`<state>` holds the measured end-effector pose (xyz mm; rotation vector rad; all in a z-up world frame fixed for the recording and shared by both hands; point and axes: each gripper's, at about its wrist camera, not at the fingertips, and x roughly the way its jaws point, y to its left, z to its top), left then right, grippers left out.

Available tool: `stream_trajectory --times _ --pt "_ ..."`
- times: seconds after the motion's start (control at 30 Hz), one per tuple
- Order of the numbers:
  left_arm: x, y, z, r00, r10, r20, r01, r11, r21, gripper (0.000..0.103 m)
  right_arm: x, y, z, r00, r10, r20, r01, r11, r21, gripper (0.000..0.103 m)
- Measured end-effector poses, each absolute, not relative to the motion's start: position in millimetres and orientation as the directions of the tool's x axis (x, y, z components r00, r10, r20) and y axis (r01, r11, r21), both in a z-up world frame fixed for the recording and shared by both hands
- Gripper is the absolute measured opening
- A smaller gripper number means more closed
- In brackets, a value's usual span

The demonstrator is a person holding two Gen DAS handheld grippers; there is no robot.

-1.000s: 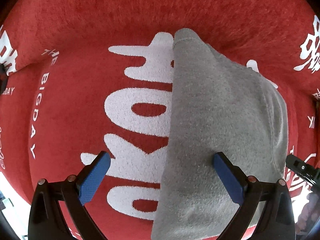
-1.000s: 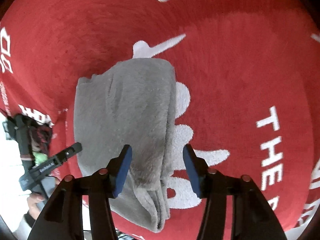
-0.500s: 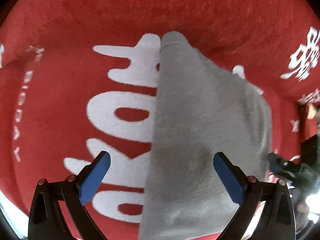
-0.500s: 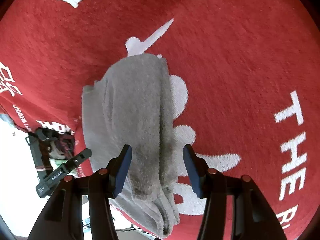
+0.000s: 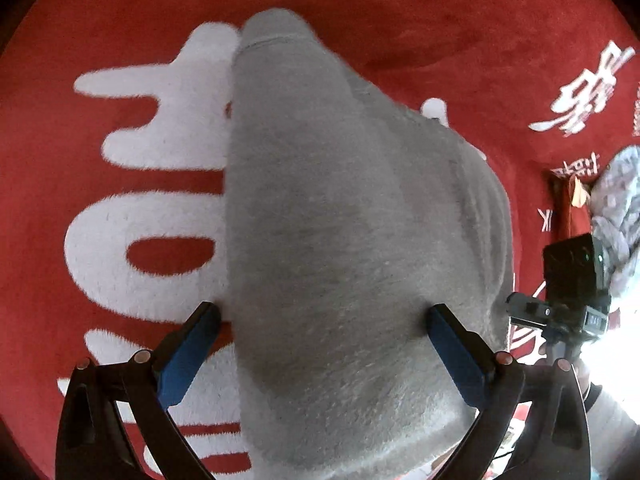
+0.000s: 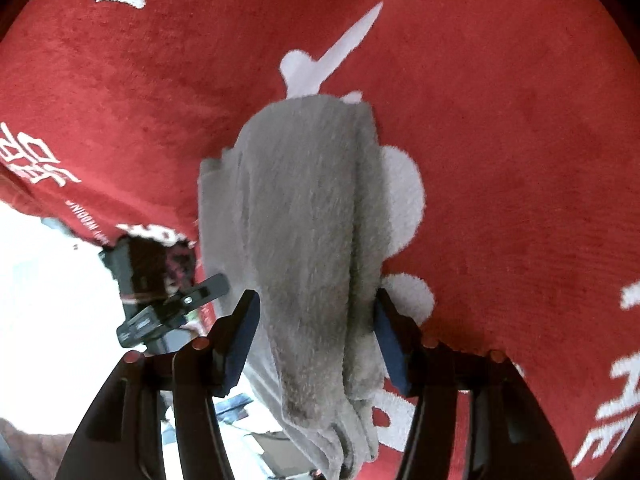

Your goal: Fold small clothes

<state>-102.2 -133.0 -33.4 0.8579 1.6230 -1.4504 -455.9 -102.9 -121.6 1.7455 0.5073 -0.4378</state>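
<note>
where tongs (image 5: 324, 312) gape (both): grey cloth (image 5: 340, 220)

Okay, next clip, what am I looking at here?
A person with two hand-held grippers is folding a small grey fleece garment on a red blanket with white lettering. The garment, folded into a narrow bundle, lies between the fingers of both the left hand-held gripper and the right hand-held gripper. Both sets of jaws are open, not clamped.
</note>
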Motion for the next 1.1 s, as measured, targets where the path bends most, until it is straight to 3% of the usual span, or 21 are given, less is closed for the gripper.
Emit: stream_trajectory --times 0.13,0.3,0.37,0.43,0.47,0.57,0.87,1.1 --pt "-121 -138 -35 -0.457 0.003 -0.890 0.886 0.085 -0.455 0.103 -441 -109 -127 0.865 0.115 -0.489 0.502 -0.176 0.847 0.063" --pt "-123 -141 -34 -0.437 0.010 -0.900 0.899 0.055 -0.435 0.101 -412 -115 -126 0.860 0.108 -0.499 0.511 -0.157 0.845 0.064" --pt "-119 -137 -30 -0.428 -0.008 -0.904 0.902 0.059 -0.427 0.088 -413 -112 -126 0.862 0.089 -0.499 0.507 -0.185 0.842 0.063" --pt "-117 -133 -24 -0.439 -0.034 -0.898 0.898 0.032 -0.440 0.075 -414 -109 -129 0.860 0.073 -0.504 0.506 -0.240 0.828 0.048" --pt "-115 -129 -19 -0.445 -0.046 -0.894 0.895 0.005 -0.446 0.067 -415 -106 -132 0.860 0.069 -0.506 0.504 -0.270 0.820 0.035" --pt "-113 -125 -9 -0.475 -0.058 -0.878 0.880 -0.019 -0.475 0.052 -412 -101 -126 0.878 0.036 -0.478 0.467 -0.292 0.835 0.031" --pt "-84 -101 39 -0.556 -0.130 -0.821 0.828 -0.002 -0.561 0.049 -395 -80 -79 0.932 -0.028 -0.362 0.335 -0.318 0.887 0.031" --pt "-43 -64 74 -0.557 -0.169 -0.813 0.826 -0.013 -0.563 0.049 -371 -55 -42 0.945 -0.023 -0.327 0.306 -0.298 0.904 0.031"
